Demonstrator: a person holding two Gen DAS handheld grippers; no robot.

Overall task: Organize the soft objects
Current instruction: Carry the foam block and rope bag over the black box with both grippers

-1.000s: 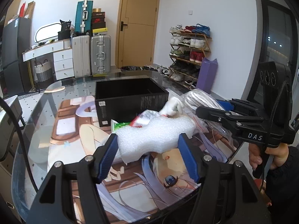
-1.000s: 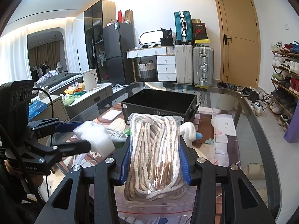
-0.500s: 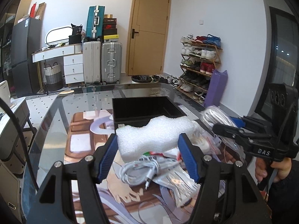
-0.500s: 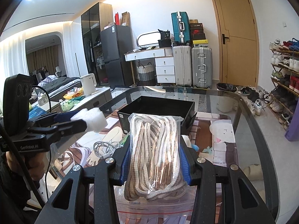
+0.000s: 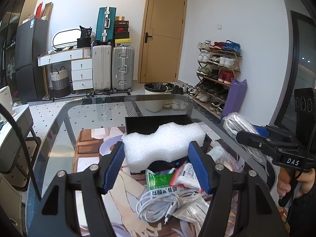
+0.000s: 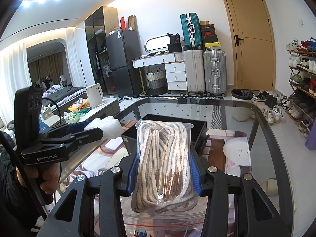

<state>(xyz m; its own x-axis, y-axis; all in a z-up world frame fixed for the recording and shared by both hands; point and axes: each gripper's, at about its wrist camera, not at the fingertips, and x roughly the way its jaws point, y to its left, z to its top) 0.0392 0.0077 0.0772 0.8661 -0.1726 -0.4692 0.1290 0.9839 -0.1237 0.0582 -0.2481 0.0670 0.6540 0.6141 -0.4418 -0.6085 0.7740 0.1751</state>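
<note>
My left gripper (image 5: 156, 156) is shut on a white foam block (image 5: 164, 140), held in the air just in front of the black box (image 5: 158, 120). My right gripper (image 6: 164, 167) is shut on a clear zip bag of beige and white rope (image 6: 165, 158), also lifted, with the black box (image 6: 199, 126) right behind it. From the right wrist view the foam block (image 6: 104, 125) and the left gripper (image 6: 92, 130) hang to the left of the box. The left wrist view shows the rope bag (image 5: 241, 126) and right gripper (image 5: 254, 136) at the right.
On the glass table (image 5: 59, 138) below the foam lie a coiled white cable (image 5: 165, 199), a green packet (image 5: 160, 179), a red and white packet (image 5: 185, 175) and a white soft item (image 5: 216, 152). A shoe rack (image 5: 217, 75) and suitcases (image 5: 112, 67) stand beyond the table.
Both grippers have risen with their loads and moved toward the black box. The foam block now hangs higher, uncovering the cable and packets on the table.
</note>
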